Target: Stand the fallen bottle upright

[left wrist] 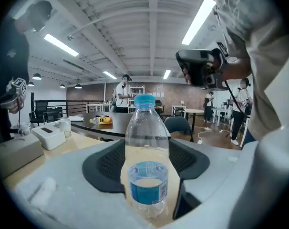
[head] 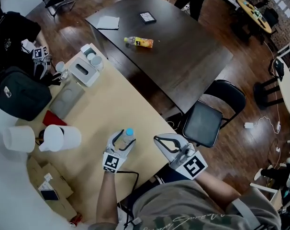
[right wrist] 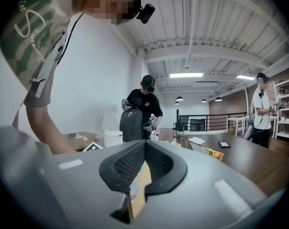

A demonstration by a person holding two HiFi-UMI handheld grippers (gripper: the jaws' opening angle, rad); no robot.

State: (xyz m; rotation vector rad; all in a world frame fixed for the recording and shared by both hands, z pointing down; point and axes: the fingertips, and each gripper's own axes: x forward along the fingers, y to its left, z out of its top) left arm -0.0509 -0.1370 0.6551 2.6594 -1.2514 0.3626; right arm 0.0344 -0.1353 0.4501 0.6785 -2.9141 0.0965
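Observation:
A clear water bottle [head: 128,137] with a blue cap and blue label stands upright on the light wooden table [head: 111,104], near its front edge. My left gripper [head: 126,141] is shut on it, the two jaws curving round its sides. In the left gripper view the bottle [left wrist: 147,166] fills the middle between the dark pads [left wrist: 104,163]. My right gripper [head: 157,138] hangs just right of the bottle, shut and empty, its tips [right wrist: 145,145] meeting. A sliver of the bottle [right wrist: 133,190] shows through the slit between the right jaws.
A yellow-labelled bottle [head: 140,42] lies on the dark table [head: 183,56], with a black card [head: 147,17] and paper [head: 108,22]. A tissue box [head: 83,70], cups [head: 94,60], a white jug [head: 61,137] and a black bag [head: 20,97] sit left. A chair [head: 209,119] stands right.

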